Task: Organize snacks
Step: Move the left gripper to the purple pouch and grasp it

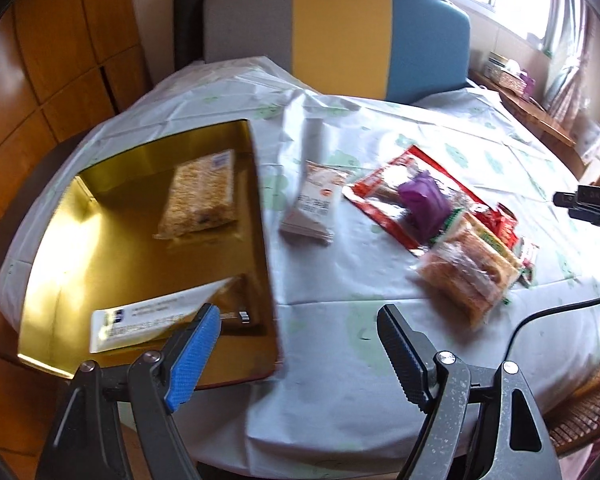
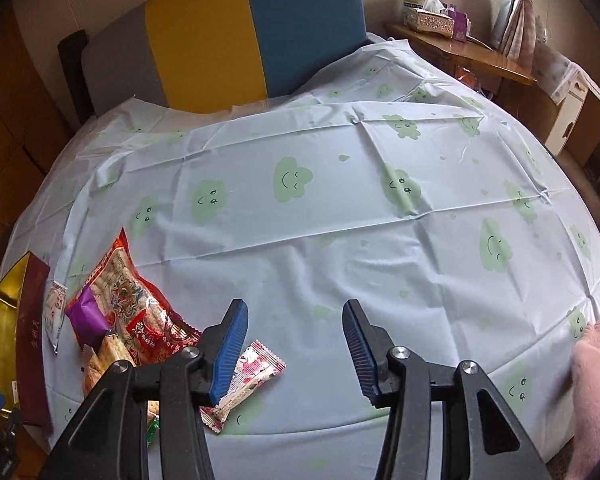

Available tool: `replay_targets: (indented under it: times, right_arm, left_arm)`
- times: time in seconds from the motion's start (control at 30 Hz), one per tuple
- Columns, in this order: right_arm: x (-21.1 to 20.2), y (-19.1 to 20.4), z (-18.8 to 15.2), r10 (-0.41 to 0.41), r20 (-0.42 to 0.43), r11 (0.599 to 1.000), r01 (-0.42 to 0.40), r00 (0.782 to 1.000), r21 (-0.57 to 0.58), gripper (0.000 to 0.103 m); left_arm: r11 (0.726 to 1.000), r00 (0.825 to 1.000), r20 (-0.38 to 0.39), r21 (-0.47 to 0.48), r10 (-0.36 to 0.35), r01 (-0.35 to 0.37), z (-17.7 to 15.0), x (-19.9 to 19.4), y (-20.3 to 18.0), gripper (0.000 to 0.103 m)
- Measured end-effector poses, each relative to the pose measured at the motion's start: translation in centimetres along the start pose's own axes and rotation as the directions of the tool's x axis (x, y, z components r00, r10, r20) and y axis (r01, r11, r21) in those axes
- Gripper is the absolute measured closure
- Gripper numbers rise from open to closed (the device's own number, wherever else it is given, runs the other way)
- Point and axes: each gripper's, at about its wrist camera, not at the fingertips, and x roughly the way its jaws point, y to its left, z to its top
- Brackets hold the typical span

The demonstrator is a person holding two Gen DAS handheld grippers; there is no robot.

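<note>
A gold box (image 1: 80,208) lies open at the table's left and holds a puffed-grain snack bar (image 1: 200,196) and a white-labelled packet (image 1: 160,320). My left gripper (image 1: 300,320) is open and empty, just right of the box's near corner. On the cloth lie a white and orange packet (image 1: 314,204), a red snack bag (image 1: 404,196) with a purple packet (image 1: 424,200) on it, and clear-wrapped cakes (image 1: 468,272). My right gripper (image 2: 296,320) is open and empty over the cloth, with a pink-white candy packet (image 2: 248,380) under its left finger. The red bag (image 2: 132,296) is to its left.
The round table has a pale tablecloth (image 2: 340,220) with green cloud faces. A grey, yellow and blue chair back (image 1: 340,32) stands behind it. A wooden sideboard (image 2: 460,52) with tissue boxes is at the right. A black cable (image 1: 540,316) crosses the near right.
</note>
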Motion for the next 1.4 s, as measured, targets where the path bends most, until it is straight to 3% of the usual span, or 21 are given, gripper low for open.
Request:
replay_targets:
  times: [0.37,0.5,0.67,0.93,1.03,1.2,1.27,1.4]
  right_arm:
    - [0.3,0.9,-0.2,0.009,-0.006,0.999,-0.009,1.0,-0.035,0.052]
    - [0.3,0.8,-0.2,0.012,-0.009,0.999,-0.012,1.0,-0.038,0.052]
    - [0.3,1.1,-0.2,0.016,-0.011,0.998,-0.017,1.0,-0.055,0.052]
    - [0.2,1.5,-0.2,0.022,-0.007,0.997,-0.023,1.0,-0.077,0.052]
    - [0.2,1.6,-0.1,0.026,-0.005,0.996,-0.026,1.0,-0.08,0.052]
    - [0.3,1.6,0.0,0.031,-0.008,0.996,-0.032,0.999,-0.082,0.052]
    - [0.4,1.6,0.0,0.032,-0.01,0.996,-0.033,0.999,-0.085,0.052]
    - [0.6,1.8,0.1,0.031,-0.014,0.995,-0.033,0.999,-0.094,0.052]
  left_arm:
    - [0.995,0.992,-0.077,0.005,-0.102,0.103,2.6,3.1,-4.7,0.022]
    - [0.995,0.994,-0.06,0.017,-0.095,0.096,4.4,3.8,-5.8,0.024]
    - [0.994,0.992,-0.062,0.029,-0.107,0.109,7.1,5.4,-7.0,0.035]
    - [0.991,0.987,-0.091,0.025,-0.132,0.135,10.3,9.0,-9.6,0.036]
    - [0.995,0.988,-0.122,0.031,-0.089,0.093,10.7,11.0,-10.1,0.035]
    - [0.993,0.981,-0.155,-0.032,-0.118,0.115,11.0,12.4,-9.8,0.036]
    - [0.992,0.979,-0.156,-0.03,-0.129,0.126,11.0,12.6,-10.1,0.045]
    - [0.994,0.987,-0.117,-0.007,-0.108,0.108,11.0,12.6,-10.3,0.051]
